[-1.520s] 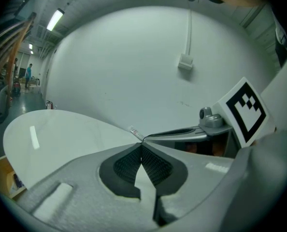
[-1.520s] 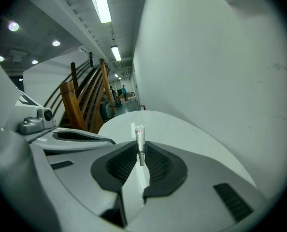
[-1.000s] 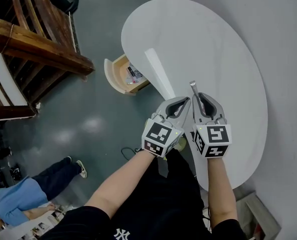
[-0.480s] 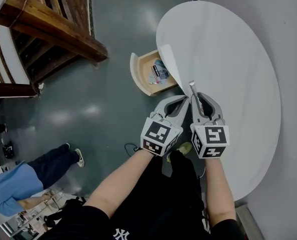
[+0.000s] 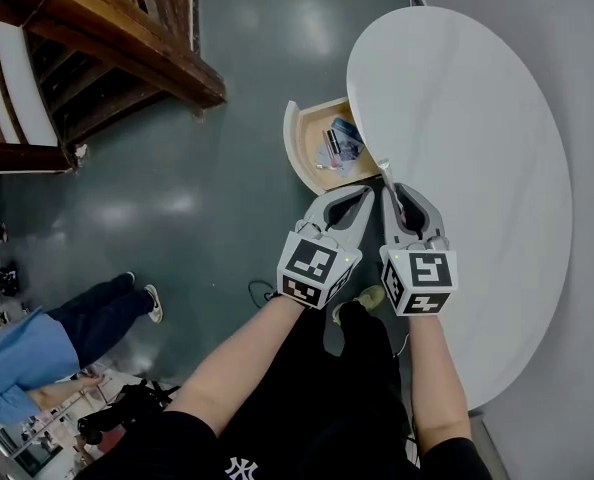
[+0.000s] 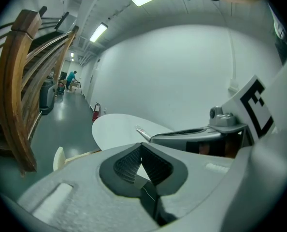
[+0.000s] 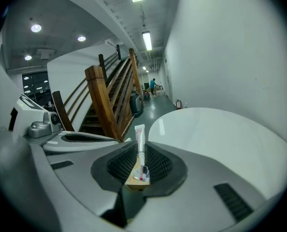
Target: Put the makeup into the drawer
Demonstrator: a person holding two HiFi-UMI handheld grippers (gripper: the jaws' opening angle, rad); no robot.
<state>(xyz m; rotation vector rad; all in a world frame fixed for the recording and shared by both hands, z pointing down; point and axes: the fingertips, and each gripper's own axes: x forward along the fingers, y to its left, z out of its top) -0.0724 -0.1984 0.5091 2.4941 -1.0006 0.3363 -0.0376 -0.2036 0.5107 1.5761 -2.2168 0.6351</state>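
Note:
My right gripper [image 5: 389, 190] is shut on a slim white makeup tube [image 5: 384, 172] that pokes out past its tips. In the right gripper view the tube [image 7: 140, 140] stands upright between the pads of the right gripper [image 7: 140, 152]. The open wooden drawer [image 5: 305, 160] sticks out from under the white table [image 5: 467, 118], with a few makeup items [image 5: 339, 143] inside, just ahead and left of the tips. My left gripper [image 5: 367, 194] hangs beside the right one, tips together and holding nothing, and its own view shows the left gripper [image 6: 141, 147] shut.
A wooden staircase [image 5: 107, 38] rises at the upper left over a grey floor. A person in blue [image 5: 27, 378] crouches at the lower left. A thin cable [image 5: 257, 293] lies on the floor near my left arm.
Both grippers have travelled together along the table edge toward the drawer. The drawer now lies right in front of their tips. The grip on the tube is unchanged.

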